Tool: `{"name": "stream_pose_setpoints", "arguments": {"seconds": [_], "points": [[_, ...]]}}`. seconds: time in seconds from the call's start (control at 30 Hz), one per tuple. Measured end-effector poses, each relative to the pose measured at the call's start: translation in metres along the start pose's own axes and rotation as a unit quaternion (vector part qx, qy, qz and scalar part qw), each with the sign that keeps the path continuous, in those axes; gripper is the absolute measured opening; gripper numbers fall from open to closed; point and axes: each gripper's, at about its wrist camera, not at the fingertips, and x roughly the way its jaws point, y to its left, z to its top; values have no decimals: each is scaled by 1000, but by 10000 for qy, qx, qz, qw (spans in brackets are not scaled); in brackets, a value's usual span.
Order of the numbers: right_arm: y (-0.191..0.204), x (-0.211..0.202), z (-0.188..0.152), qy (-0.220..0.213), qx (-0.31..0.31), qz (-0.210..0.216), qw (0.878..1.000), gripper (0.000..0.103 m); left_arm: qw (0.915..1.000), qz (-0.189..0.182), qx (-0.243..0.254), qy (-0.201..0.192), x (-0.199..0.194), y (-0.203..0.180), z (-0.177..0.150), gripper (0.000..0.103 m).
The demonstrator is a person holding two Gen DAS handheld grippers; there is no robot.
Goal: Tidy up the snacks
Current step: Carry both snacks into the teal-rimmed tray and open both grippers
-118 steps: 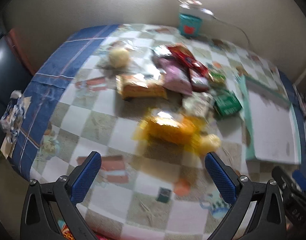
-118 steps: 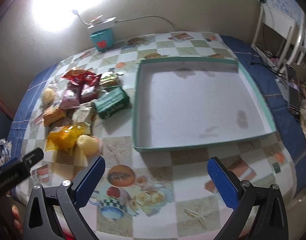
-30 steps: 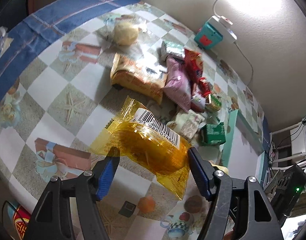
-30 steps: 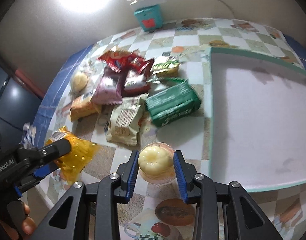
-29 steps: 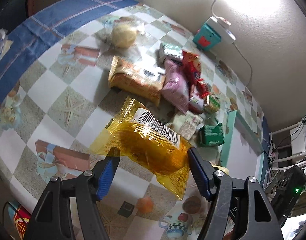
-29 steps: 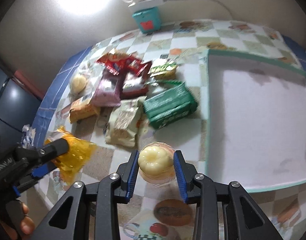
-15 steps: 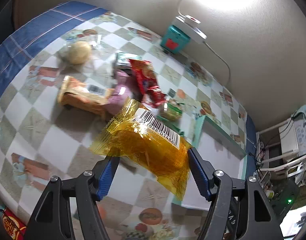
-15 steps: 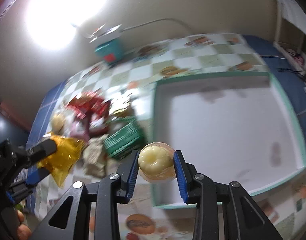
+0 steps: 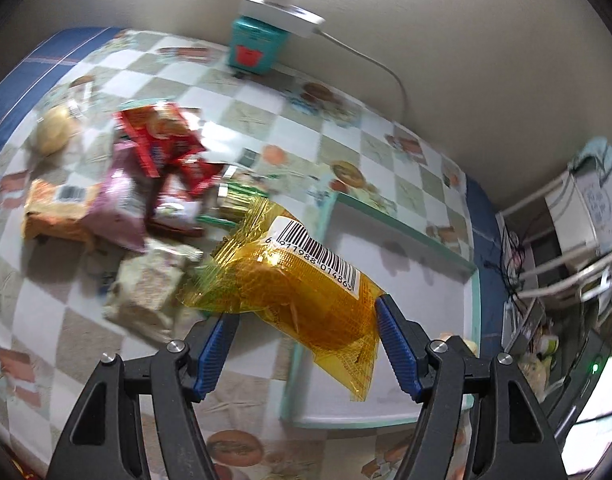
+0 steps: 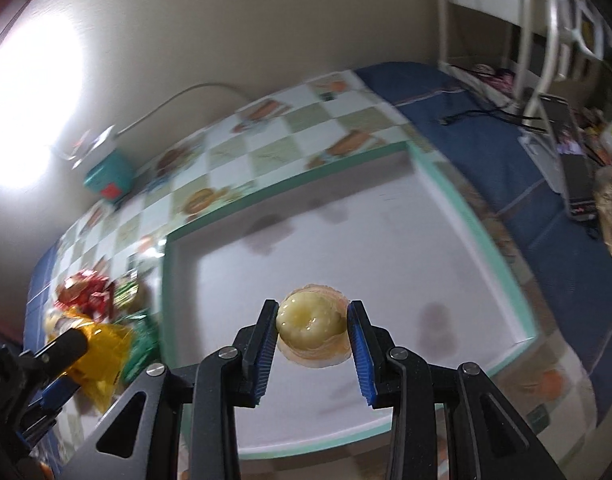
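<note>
Right claw (image 10: pixel 310 342) pinches a pale jelly cup (image 10: pixel 312 326) by its sides, hanging above the white floor of a teal-rimmed tray (image 10: pixel 482 232). Left claw (image 9: pixel 301 338) grips a crinkly amber snack packet (image 9: pixel 301 284) across its width, just short of the tray's near-left wall, with loose snacks (image 9: pixel 145 184) on the desk (image 9: pixel 265 108) further left. Both look light; the cup seems squashy and slippery, so hold it gently below its flange.
</note>
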Motion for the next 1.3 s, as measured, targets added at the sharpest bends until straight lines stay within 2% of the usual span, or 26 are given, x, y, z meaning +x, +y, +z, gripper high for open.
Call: {"name": "stream_pose_setpoints", "arguments": {"seconds": [0.33, 0.57, 1.03, 1.3], "points": [[-47, 19, 13, 40, 467, -486, 9977, 38, 9978, -7, 585, 310, 40, -46, -2, 71], [-61, 35, 26, 31, 571, -648, 9963, 38, 9946, -11, 960, 381, 64, -67, -1, 71], [-56, 65, 33, 191, 479, -746, 9959, 38, 9934, -186, 1022, 478, 97, -73, 7, 71], [-55, 66, 34, 314, 432, -772, 9956, 39, 9939, -147, 940, 562, 96, -71, 12, 72]]}}
